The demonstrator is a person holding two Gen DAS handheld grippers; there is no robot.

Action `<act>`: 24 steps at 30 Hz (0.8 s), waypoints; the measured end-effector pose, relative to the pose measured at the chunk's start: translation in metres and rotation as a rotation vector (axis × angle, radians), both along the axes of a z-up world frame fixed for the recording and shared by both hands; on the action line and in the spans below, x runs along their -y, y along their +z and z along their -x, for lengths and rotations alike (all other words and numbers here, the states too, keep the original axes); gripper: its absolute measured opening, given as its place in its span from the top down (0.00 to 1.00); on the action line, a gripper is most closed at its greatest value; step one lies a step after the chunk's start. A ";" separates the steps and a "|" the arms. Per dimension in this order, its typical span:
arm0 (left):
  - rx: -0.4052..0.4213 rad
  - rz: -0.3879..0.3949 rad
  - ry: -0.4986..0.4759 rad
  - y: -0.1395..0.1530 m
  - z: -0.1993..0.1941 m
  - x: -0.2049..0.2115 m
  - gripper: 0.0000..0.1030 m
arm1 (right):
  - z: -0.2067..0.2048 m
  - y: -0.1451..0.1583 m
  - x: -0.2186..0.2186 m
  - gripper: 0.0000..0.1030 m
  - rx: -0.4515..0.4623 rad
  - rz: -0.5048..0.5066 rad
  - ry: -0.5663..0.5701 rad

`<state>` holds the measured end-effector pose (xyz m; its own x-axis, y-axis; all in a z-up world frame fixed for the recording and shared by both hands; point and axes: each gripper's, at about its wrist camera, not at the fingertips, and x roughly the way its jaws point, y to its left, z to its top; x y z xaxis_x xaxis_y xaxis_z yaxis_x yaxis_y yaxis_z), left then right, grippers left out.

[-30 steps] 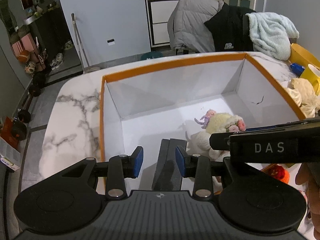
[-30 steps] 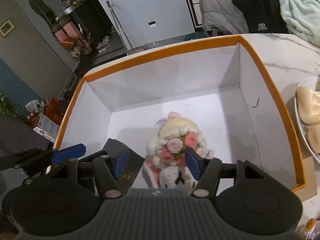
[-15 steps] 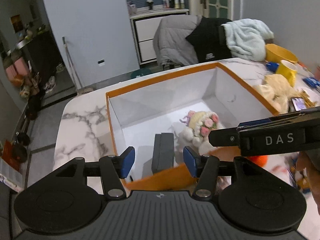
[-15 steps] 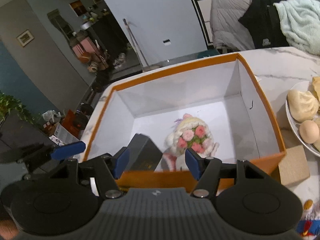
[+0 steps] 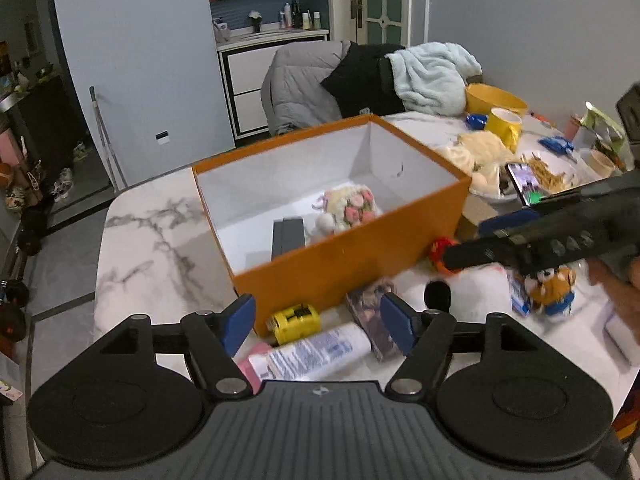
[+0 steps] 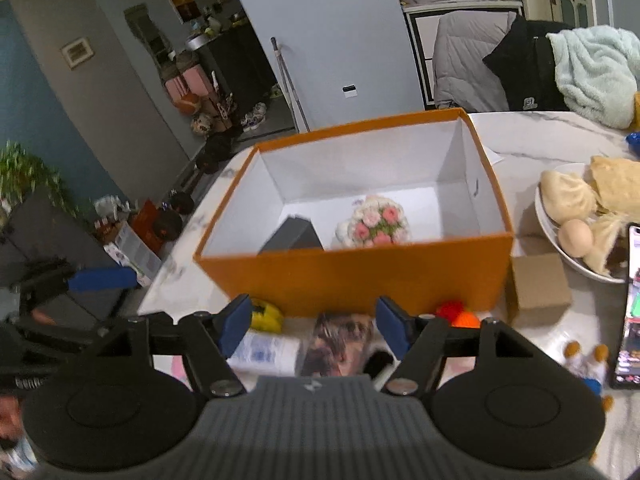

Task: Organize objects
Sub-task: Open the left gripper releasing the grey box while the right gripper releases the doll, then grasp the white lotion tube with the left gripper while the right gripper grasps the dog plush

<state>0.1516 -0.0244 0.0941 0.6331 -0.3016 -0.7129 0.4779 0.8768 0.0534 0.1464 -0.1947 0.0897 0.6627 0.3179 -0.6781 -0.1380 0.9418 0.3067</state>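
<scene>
An orange box (image 5: 360,256) (image 6: 360,276) with a white inside stands on the marble table. In it lie a dark grey case (image 5: 287,236) (image 6: 292,236) and a knitted flower doll (image 5: 350,208) (image 6: 376,222). My left gripper (image 5: 318,322) is open and empty, held back above the items in front of the box. My right gripper (image 6: 314,326) is open and empty, also in front of the box. Below them lie a yellow tape measure (image 5: 294,320), a white tube (image 5: 316,354) and a picture card (image 6: 340,344).
A plate of buns and an egg (image 6: 576,220), a phone (image 6: 628,304), a small cardboard box (image 6: 538,290), a red-orange pompom (image 6: 458,314) and an orange plush toy (image 5: 550,286) lie right of the box. A yellow mug (image 5: 506,126) and bowl stand farther back.
Both grippers have pulled back out of the box and up, leaving the grey case and the flower doll inside. Both jaws have opened wider.
</scene>
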 end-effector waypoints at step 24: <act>-0.068 -0.013 -0.071 -0.055 -0.005 0.007 0.15 | 0.079 -0.049 0.088 0.01 0.248 0.140 0.219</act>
